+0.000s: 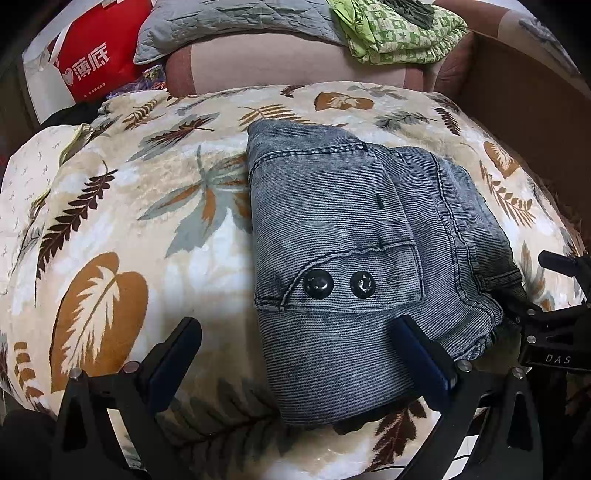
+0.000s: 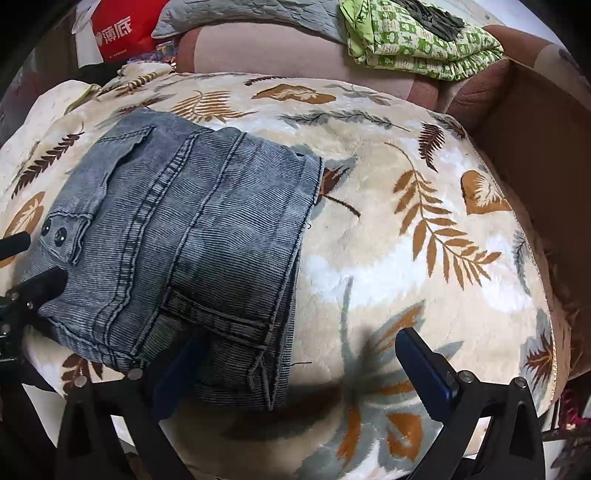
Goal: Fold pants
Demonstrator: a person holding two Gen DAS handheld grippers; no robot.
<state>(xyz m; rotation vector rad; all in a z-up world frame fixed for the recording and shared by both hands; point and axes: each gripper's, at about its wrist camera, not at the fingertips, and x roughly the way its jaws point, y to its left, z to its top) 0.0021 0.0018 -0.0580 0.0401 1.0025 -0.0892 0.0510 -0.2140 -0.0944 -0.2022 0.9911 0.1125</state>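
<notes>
Grey-blue denim pants [image 1: 351, 240] lie folded into a compact bundle on a leaf-patterned blanket [image 1: 129, 221]. A pocket flap with two black snaps [image 1: 336, 283] faces up. My left gripper [image 1: 299, 354] is open over the bundle's near left edge; its right finger [image 1: 421, 354] rests on the denim, its left finger over the blanket. In the right wrist view the pants [image 2: 184, 240] lie at the left. My right gripper [image 2: 295, 369] is open over the bundle's near right corner; its left finger [image 2: 177, 373] is partly under the denim edge. The left gripper also shows at that view's left edge.
Behind the blanket [image 2: 406, 240] is a pink-brown sofa [image 1: 277, 62] with a grey quilted pillow [image 1: 229, 18] and green patterned cloth [image 1: 399, 33]. A red bag [image 1: 96, 51] stands at the back left. A brown cardboard box [image 1: 517, 92] borders the right side.
</notes>
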